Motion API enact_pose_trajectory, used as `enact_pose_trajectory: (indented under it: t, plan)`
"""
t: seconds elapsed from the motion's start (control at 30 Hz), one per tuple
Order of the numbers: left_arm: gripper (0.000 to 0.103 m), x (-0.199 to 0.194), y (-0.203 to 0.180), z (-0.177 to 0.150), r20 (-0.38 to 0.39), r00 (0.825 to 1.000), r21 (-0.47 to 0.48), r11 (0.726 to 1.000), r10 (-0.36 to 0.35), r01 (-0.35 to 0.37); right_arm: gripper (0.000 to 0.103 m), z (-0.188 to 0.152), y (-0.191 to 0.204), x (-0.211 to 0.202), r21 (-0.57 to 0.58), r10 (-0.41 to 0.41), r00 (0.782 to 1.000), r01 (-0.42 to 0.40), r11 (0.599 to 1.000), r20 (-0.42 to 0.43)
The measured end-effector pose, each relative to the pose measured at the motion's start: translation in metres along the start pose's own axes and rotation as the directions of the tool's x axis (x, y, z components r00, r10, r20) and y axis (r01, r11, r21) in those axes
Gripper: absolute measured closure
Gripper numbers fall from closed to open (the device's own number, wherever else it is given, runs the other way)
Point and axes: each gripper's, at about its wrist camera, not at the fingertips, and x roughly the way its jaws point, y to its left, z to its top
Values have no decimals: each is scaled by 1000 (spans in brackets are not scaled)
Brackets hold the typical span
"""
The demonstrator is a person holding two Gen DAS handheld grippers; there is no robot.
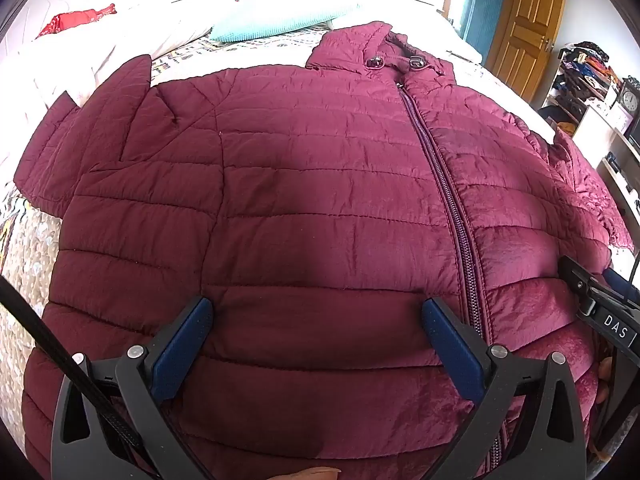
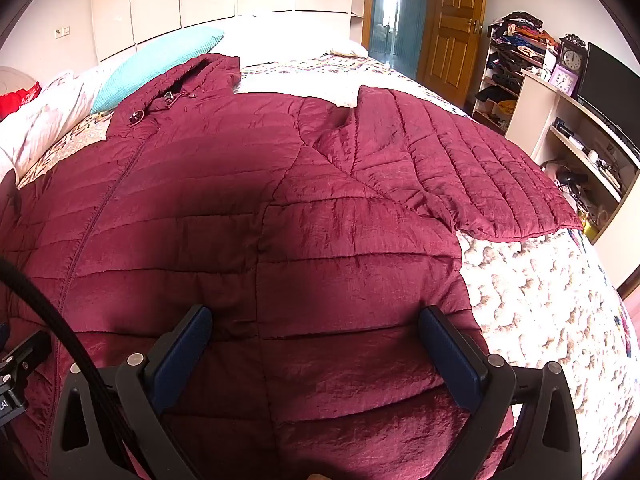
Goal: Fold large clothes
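Note:
A maroon quilted puffer jacket lies front up and zipped on the bed, hood toward the pillows, both sleeves spread to the sides. My left gripper hovers open over the lower left front panel, blue pads wide apart with nothing between them. In the right wrist view the same jacket fills the frame, its right sleeve lying out over the quilt. My right gripper is open above the lower right panel, holding nothing. Part of the right gripper's body shows at the right edge of the left wrist view.
The bed's patterned quilt shows to the right of the jacket. A turquoise pillow and white pillows lie at the head. A shelf unit with clocks, clutter and a dark screen stands at the right; a wooden door behind.

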Motion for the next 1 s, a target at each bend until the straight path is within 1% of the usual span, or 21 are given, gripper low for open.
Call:
enact_pose_trajectory:
  t: [0.6, 1.0]
  plan:
    - [0, -1, 1, 0, 2, 1000, 1, 1000, -2, 2, 0, 0, -1, -2, -1, -1, 1000, 1, 1000, -1]
    - [0, -4, 2, -3, 5, 1000, -1, 1000, 11, -11, 0, -1, 4, 0, -10, -21, 1000, 21, 1000, 3]
